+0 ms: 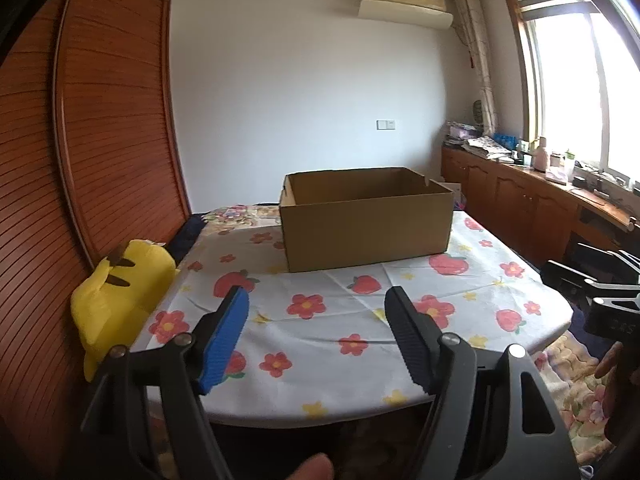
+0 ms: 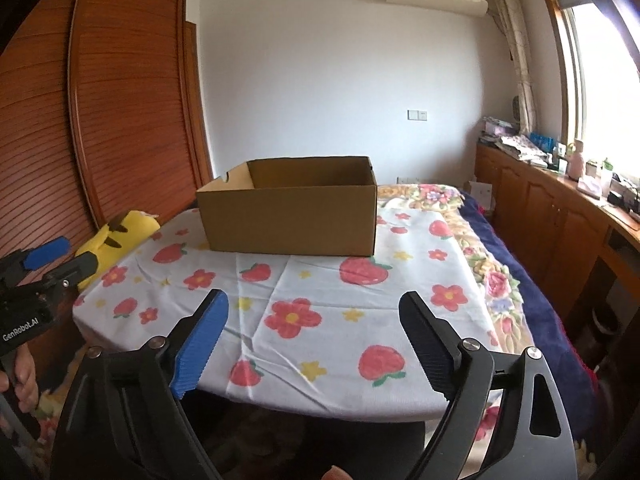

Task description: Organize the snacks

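blue ribbed pad on one finger, black ribbed pad on the other: the left gripper (image 1: 316, 300) stands spread wide with nothing between its fingers, held over the near edge of the table. the right gripper (image 2: 314, 304) shows the same, spread wide and holding nothing. under both lies a white tablecloth (image 1: 328, 320) printed with red flowers and strawberries. further back on the cloth sits an open cardboard box (image 1: 366, 224), upright, well apart from both grippers; its inside floor is hidden from both views, and no snacks can be made out. a yellow plush toy (image 1: 120, 292) rests at the table's left edge against the wooden wardrobe (image 1: 100, 120).
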### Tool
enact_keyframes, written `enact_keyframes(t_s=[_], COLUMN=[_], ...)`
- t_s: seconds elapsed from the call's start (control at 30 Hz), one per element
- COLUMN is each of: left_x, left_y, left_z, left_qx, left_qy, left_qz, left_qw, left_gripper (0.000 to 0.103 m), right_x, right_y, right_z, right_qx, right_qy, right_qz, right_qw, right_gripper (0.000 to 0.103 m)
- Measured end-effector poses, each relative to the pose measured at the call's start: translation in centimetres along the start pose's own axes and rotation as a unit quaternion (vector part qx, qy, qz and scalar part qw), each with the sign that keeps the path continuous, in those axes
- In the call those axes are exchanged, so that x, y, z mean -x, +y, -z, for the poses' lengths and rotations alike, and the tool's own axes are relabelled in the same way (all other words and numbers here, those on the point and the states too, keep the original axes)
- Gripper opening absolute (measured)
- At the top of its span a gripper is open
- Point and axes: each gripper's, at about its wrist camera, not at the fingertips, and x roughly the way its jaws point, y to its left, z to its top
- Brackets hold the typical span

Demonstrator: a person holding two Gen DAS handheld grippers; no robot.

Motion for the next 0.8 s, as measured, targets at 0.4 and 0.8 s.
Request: enact_keyframes(t_s=[0.4,0.8], left_x=[-0.17,0.00], left_y=[-0.12,-0.38], left_z=[1.02,1.07], left_qx=[-0.004,-0.004], left_qy=[0.006,0.007], left_qz=[-0.013,-0.015], left_qw=[0.9999,0.9999], left_gripper=[0.083,0.083], right_x=[0.19,0.41], right_y=[-0.28,-0.17], right_z=[0.57,0.71], right_qx=[-0.002,-0.002], right_qy=[-0.005,-0.008], right_qz=[0.030,0.035], right_qw=[1.000,0.999], right_gripper=[0.091,0.091])
